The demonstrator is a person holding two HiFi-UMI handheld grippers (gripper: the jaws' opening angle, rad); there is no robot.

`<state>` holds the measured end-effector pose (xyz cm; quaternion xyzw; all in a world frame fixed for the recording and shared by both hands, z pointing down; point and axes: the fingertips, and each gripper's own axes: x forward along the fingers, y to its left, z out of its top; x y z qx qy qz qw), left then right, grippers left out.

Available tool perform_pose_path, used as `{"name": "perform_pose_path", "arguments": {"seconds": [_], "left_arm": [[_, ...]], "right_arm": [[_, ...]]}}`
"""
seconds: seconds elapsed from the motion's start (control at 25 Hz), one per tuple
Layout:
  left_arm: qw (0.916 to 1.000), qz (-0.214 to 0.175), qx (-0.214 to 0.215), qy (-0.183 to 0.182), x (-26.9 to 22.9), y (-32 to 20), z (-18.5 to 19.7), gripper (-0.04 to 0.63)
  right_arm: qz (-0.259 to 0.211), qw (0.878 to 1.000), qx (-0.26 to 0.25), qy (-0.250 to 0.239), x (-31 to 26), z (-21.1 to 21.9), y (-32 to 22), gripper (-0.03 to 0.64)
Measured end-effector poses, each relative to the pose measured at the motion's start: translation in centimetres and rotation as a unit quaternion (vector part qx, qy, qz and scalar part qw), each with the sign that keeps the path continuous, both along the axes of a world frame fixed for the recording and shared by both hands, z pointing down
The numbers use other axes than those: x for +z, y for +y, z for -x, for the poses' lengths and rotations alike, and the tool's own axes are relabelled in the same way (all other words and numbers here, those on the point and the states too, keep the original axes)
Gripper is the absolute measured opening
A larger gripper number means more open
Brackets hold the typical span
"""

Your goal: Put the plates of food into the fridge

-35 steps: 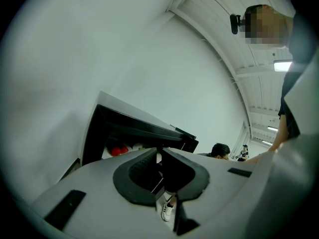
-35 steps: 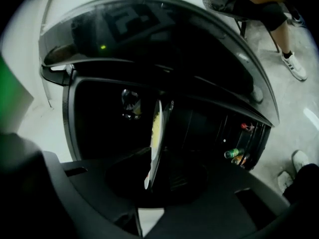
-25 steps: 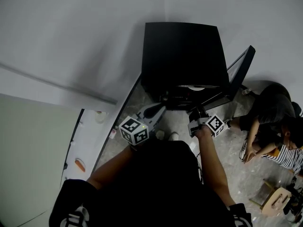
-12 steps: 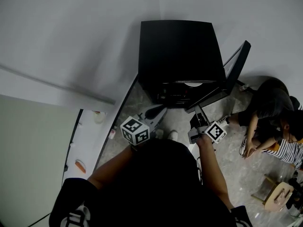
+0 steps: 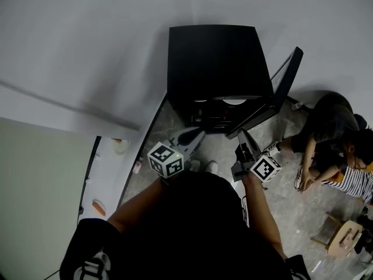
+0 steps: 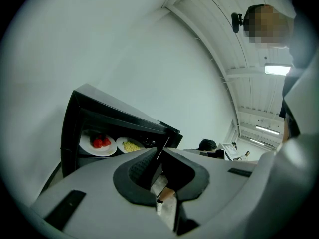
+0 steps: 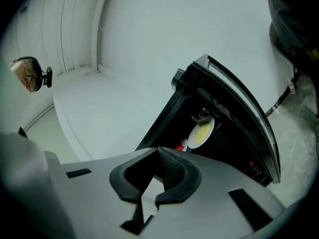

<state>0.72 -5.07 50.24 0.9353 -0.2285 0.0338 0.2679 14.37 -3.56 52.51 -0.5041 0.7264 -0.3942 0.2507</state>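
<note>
Plates: two, white, both inside the fridge [image 5: 218, 63] on one upper shelf, side by side.
- Plate of red food [image 6: 98, 143]: at the left of the shelf in the left gripper view.
- Plate of yellow food [image 6: 130, 146]: just beside it, at the right. From the head view only the front rims of the pair show under the fridge top.

Fridge: small, black, on the floor against the white wall. Door [image 5: 281, 89] is open and swung out to the right.

Left gripper [image 6: 159, 151]: jaws together with nothing between them. It is held in front of the fridge, pointing at the open shelf, clear of it.

Right gripper [image 7: 157, 150]: jaws together, likewise empty. It is rolled to one side, so the fridge leans in its view. It hangs near the door's lower edge, apart from it.

Marker cubes: one on each gripper, at the person's hands.

Surroundings: two people [image 5: 335, 150] sit on the floor right of the door. A wooden stool [image 5: 341, 242] stands nearer the corner. A white counter [image 5: 111, 179] with small items runs along the left.
</note>
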Motion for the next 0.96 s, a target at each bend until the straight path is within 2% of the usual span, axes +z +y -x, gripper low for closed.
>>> {"name": "perform_pose_path", "arguments": {"seconds": [0.36, 0.56, 0.68, 0.96], "left_arm": [[0.9999, 0.003, -0.011, -0.008, 0.4, 0.5, 0.5, 0.029], [0.9998, 0.001, -0.016, -0.011, 0.4, 0.7, 1.0, 0.029], [0.9997, 0.001, -0.020, -0.013, 0.5, 0.8, 1.2, 0.029], [0.9998, 0.005, -0.020, -0.008, 0.4, 1.2, 0.7, 0.029]], "right_arm": [[-0.041, 0.994, -0.039, 0.098, -2.7, 2.0, 1.5, 0.026], [-0.075, 0.983, -0.060, 0.157, -4.0, 3.8, 2.4, 0.026], [-0.087, 0.980, -0.063, 0.165, -4.2, 4.5, 2.8, 0.027], [-0.075, 0.980, -0.068, 0.171, -3.0, 4.7, 3.6, 0.028]]}}
